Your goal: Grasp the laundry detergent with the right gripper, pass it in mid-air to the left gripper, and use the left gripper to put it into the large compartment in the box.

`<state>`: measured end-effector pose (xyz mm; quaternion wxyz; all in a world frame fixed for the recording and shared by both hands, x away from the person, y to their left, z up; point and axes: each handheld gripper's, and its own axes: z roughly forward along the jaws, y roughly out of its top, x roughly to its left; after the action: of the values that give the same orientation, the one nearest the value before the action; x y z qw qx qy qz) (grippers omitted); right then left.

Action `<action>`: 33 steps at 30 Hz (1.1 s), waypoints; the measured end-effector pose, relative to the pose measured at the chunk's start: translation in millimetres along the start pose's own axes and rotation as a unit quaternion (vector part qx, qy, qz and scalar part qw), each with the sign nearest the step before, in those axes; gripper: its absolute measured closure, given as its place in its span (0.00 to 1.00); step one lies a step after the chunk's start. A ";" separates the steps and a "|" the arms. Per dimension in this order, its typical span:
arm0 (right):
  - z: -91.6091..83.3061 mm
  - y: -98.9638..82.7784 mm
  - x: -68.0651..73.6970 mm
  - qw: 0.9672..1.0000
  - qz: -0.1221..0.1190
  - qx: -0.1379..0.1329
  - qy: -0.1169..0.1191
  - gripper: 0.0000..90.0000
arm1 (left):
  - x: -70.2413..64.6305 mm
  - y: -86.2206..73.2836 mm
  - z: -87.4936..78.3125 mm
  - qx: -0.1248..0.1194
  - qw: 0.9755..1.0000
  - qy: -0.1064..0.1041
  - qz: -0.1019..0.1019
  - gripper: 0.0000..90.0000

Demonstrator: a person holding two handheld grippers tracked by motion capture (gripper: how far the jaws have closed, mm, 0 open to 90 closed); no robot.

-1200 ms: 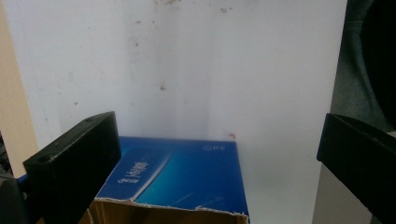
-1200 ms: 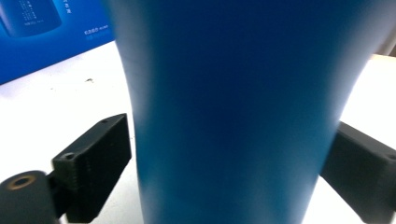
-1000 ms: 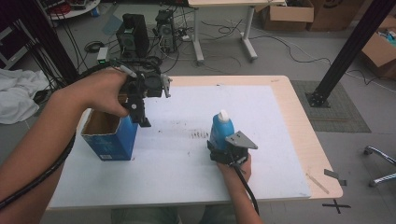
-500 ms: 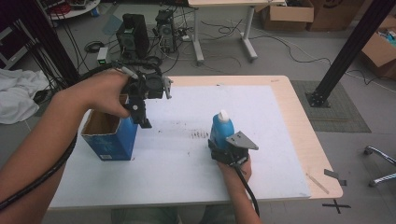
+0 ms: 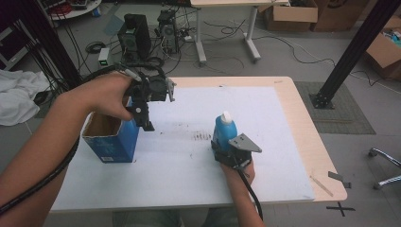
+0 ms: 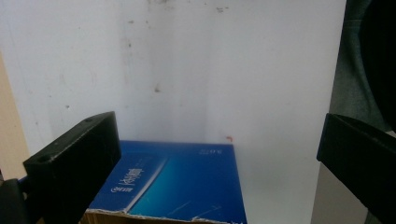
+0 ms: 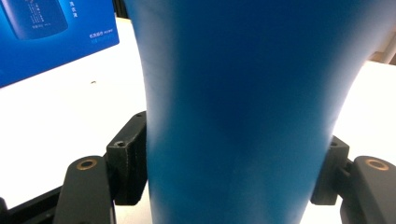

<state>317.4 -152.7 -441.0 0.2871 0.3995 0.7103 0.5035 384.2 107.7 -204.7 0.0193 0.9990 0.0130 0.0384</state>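
High view: right tongs (image 5: 226,142) clamp the blue bottle (image 5: 223,131), upright mid-desk (image 5: 293,142) right of the open blue box (image 5: 111,142). Left tongs (image 5: 144,116) hang spread above that box's right edge.

The blue bottle (image 7: 243,116) stands close up in the right gripper view, its body narrowing upward; the right gripper (image 7: 236,170) has one black jaw pressed against each side of the bottle low down; to the bottle's upper left a blue box (image 7: 51,37) with white print rests on the white table surface (image 7: 70,121), apart from the bottle.
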 end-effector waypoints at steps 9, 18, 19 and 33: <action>0.4 0.5 0.9 1.000 -0.002 -0.003 0.000 0.39 | 0.2 0.0 0.8 0.002 1.000 -0.001 0.000 0.00; 0.8 1.7 3.8 1.000 -0.005 -0.001 -0.019 0.47 | -0.6 0.3 1.2 0.001 1.000 -0.001 0.001 0.00; 0.7 1.9 3.9 1.000 -0.006 0.000 -0.019 0.47 | -0.9 0.6 1.1 0.002 1.000 0.000 0.001 0.00; -7.5 7.9 -10.6 0.999 -0.022 0.003 0.034 0.50 | -1.1 -2.2 -0.2 0.001 1.000 0.000 -0.004 0.00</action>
<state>319.0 -164.0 -431.1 0.2727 0.3675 0.7297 0.5080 383.0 109.9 -204.7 0.0180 0.9990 0.0169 0.0381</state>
